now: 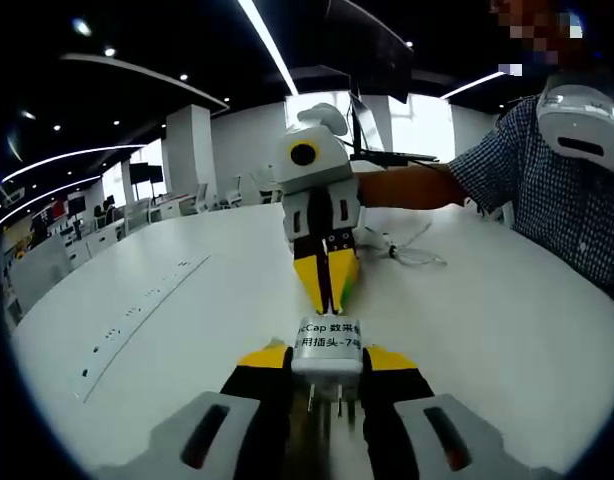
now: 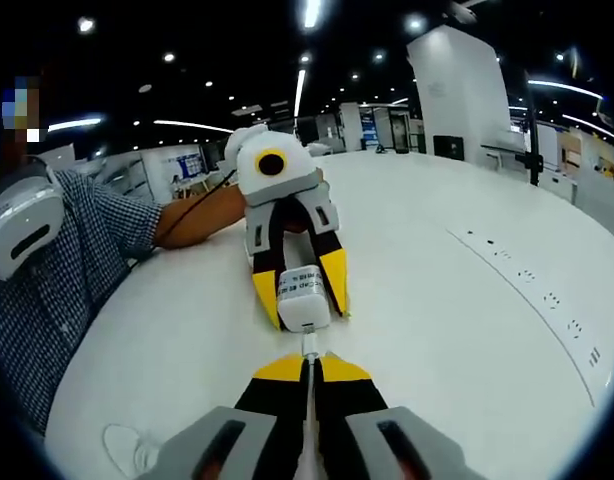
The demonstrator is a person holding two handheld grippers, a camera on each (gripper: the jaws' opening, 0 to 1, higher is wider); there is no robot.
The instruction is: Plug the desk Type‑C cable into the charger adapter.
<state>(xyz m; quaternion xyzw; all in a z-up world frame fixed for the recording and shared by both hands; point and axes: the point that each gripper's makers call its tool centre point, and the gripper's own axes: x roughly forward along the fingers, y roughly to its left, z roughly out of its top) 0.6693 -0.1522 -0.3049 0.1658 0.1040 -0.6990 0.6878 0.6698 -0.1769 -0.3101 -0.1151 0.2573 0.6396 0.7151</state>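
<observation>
White charger adapter sits clamped in the left gripper jaws. Right gripper jaws pinch one cable plug at the adapter's 6 o'clock. Left gripper view alone shows cable coiled on the worktop.

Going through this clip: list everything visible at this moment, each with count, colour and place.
Charger adapter: one, white with printed text, clamped between the left gripper's jaws, prongs toward that camera.
Type-C cable: one, white, loose loops lying on the table behind the right gripper; its plug end is pinched in the right gripper, meeting the adapter.
Table: one, white, large and rounded, with a strip of small markings along one side.
Background desks and monitors: several, dim, far across the room.
Left gripper: one, yellow-tipped, white body, shut on the adapter.
Right gripper: one, yellow-tipped, shut on the cable end.
Person: checked blue shirt, forearm reaching to the right gripper.
</observation>
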